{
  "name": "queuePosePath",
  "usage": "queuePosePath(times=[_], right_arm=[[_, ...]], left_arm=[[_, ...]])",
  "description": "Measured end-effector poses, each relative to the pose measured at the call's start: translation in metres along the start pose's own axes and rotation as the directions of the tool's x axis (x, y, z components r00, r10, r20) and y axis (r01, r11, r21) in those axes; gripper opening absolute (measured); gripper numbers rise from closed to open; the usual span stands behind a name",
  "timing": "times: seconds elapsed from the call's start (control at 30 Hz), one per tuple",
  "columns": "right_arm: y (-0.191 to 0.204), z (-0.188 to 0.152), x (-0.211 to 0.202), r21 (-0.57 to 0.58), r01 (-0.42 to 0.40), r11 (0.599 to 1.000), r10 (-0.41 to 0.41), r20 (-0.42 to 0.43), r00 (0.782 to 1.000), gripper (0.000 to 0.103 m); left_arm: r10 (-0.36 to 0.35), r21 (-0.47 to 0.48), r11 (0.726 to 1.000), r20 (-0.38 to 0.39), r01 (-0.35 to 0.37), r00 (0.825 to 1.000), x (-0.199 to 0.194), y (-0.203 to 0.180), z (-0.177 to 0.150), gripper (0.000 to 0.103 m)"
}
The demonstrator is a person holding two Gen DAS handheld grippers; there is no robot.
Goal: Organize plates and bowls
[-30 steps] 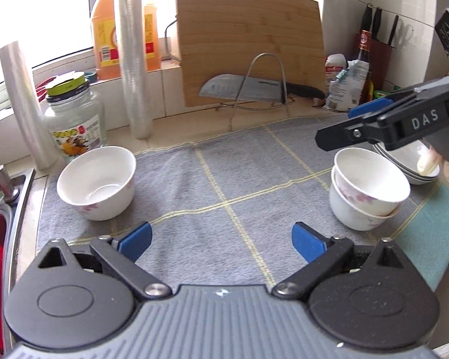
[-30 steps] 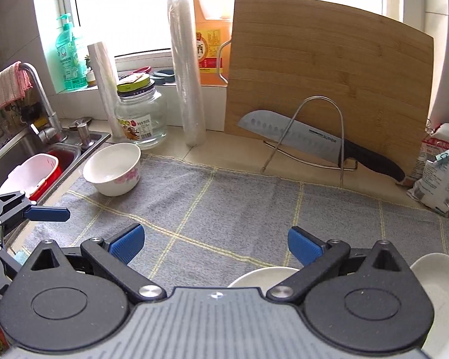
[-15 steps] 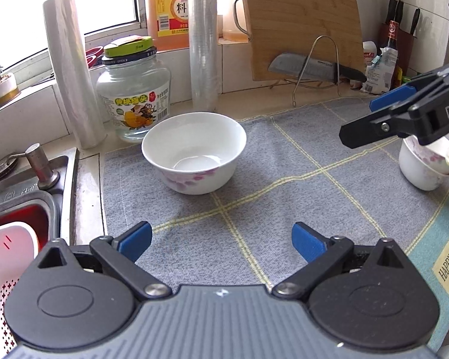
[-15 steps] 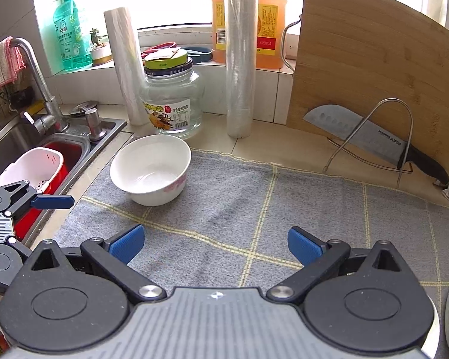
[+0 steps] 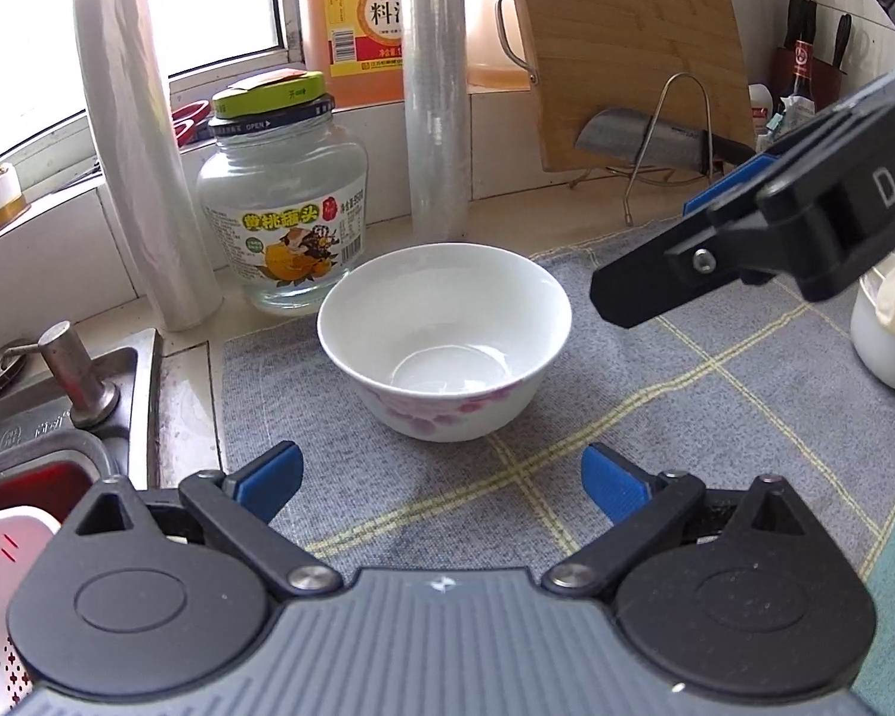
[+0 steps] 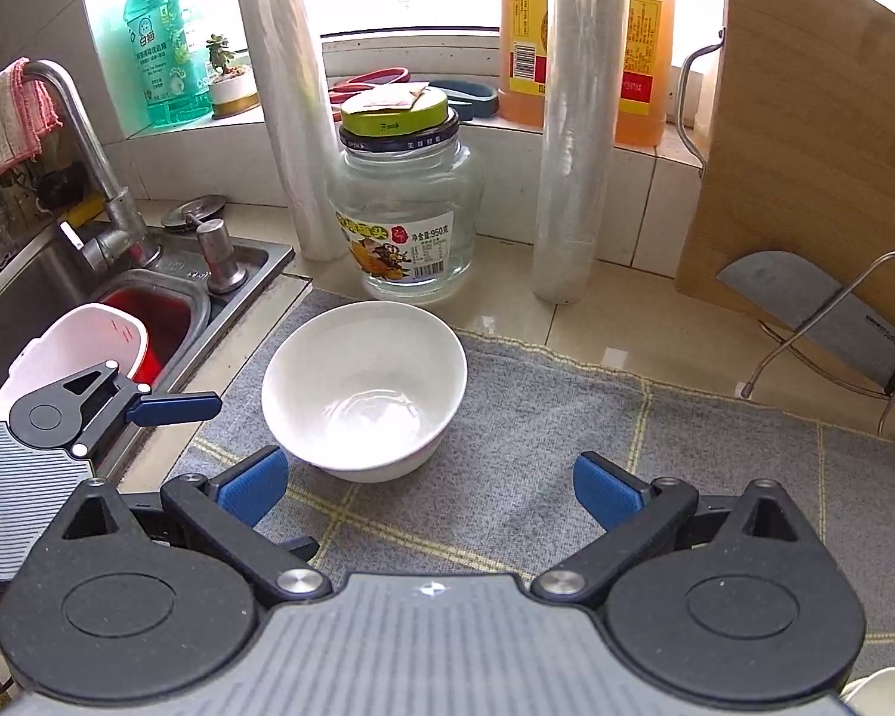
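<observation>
My left gripper [image 5: 441,471] is closest to me, and its two blue pads are spread wide with nothing between them. My right gripper [image 6: 429,480] is spread wide too and holds nothing.

Both sit over a gray cloth [image 5: 656,417] with pale yellow lines. Just past the pads, at 12 o'clock in both wrist views, stands a white bowl [image 5: 444,337] with pink flowers on its side. It is upright and has nothing in it. It sits on the cloth near the far left corner – neither gripper touches it.

From the left wrist view, the right gripper reaches in from 3 o'clock, above the cloth. At the far right edge I see part of another white bowl [image 5: 886,346].

At 9 o'clock is the steel sink [image 6: 167,292] with a white and red basket [image 6: 89,340] in it.

Behind the white bowl, at 11 o'clock, stands a glass jar [image 5: 286,209] with a green lid. Two rolls of clear wrap [image 5: 435,89] stand up beside it – one on each side. At 1 o'clock a wooden board [image 5: 626,42] leans on the wall, with a big knife [image 5: 644,140] on a wire stand in front of it.
</observation>
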State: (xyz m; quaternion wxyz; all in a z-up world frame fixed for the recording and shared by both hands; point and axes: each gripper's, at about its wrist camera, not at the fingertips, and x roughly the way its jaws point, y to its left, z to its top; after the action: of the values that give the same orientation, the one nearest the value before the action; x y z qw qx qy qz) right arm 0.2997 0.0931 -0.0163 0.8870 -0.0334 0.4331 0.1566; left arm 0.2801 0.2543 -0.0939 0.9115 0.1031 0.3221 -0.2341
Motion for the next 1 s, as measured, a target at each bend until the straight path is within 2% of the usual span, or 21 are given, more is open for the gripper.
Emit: queuePosePath(times=[0.27,0.57,1.0], right_arm=[[0.002,0.02,0.03,-0.006,-0.036,0.999,0.035,-0.023,0.999,0.102],[0.0,0.036,0.062,-0.011,-0.075,0.997,0.074,-0.059,0.995,0.089],[-0.003,0.046,0.09,-0.024,-0.117,0.993,0.114,-0.094,0.989,0.077]], left_arm=[[-0.011,-0.003,1.0,0.028,0.012,1.0,0.018,0.006,0.011,0.099],[-0.031,-0.002,1.0,0.033,0.031,0.999,0.028,0.01,0.014,0.098],[-0.056,0.008,0.998,0.051,0.055,0.997,0.03,0.012,0.02,0.096]])
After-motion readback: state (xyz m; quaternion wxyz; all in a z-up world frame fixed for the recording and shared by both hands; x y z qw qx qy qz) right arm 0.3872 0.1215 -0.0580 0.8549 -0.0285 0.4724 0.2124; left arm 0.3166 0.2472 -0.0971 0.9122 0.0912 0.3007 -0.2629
